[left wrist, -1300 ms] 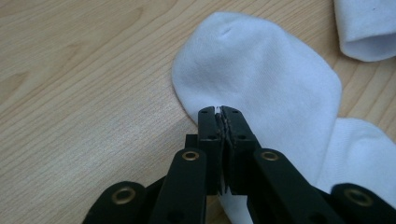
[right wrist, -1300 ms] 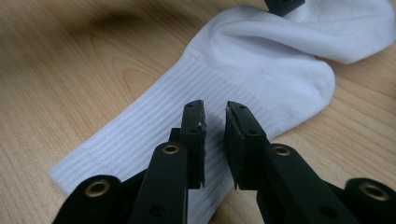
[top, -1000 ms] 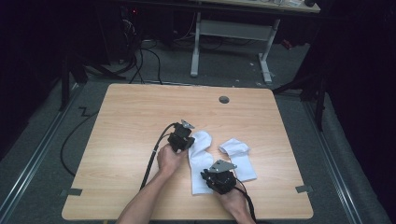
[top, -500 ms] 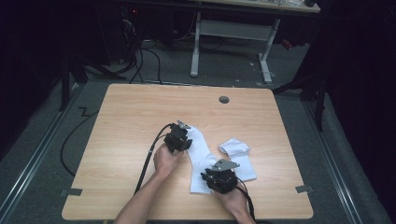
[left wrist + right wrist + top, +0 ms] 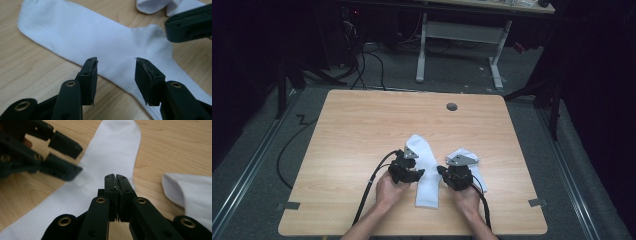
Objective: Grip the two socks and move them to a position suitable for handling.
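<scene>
No legible txt anywhere.

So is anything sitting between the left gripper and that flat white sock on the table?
Nothing visible does. The left gripper has open jaws directly over the flat sock, with only bare cloth between them. The right gripper, shut, is at the sock's far edge.

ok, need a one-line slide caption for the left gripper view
Left hand-held gripper, jaws open, over a flat white sock on the wooden table; right hand-held gripper's jaw at upper right.
</scene>
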The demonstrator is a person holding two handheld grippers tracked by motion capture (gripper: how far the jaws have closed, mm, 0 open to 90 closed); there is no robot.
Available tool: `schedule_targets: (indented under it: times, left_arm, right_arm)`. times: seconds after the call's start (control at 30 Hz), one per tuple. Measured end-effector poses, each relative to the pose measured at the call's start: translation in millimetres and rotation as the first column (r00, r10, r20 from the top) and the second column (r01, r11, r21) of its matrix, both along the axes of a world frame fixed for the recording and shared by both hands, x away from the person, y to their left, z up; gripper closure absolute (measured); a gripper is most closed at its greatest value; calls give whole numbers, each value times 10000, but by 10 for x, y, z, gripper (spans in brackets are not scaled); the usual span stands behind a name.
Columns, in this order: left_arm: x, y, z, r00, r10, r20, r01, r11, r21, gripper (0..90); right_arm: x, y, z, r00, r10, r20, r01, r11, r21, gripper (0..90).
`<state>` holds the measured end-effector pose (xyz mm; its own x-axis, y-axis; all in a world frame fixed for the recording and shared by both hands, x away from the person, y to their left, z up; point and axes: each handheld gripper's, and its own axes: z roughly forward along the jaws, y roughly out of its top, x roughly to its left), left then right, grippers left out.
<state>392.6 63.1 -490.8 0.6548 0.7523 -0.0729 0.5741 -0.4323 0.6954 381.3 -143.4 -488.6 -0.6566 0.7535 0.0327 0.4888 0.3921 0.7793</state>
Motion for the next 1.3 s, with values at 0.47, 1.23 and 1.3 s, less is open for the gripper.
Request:
schedule_targets:
  times: [0.47,1.23,1.3]
  left_arm:
    - [100,-97,-52,9992,82,384,-111,9969,776,530]
    - [-250,30,-85,9991,12,413,-26,9994,353,457]
    - [-247,76,-93,9988,206,437,-213,9997,154,452]
  right_arm:
    - [330,35,-160,9939,-1082,-219,1063,9915,-750,854]
    - [257,137,-136,9973,-674,-302,640,9926,-1033,739]
    - [252,150,-131,9973,-692,-242,663,9921,-1064,705]
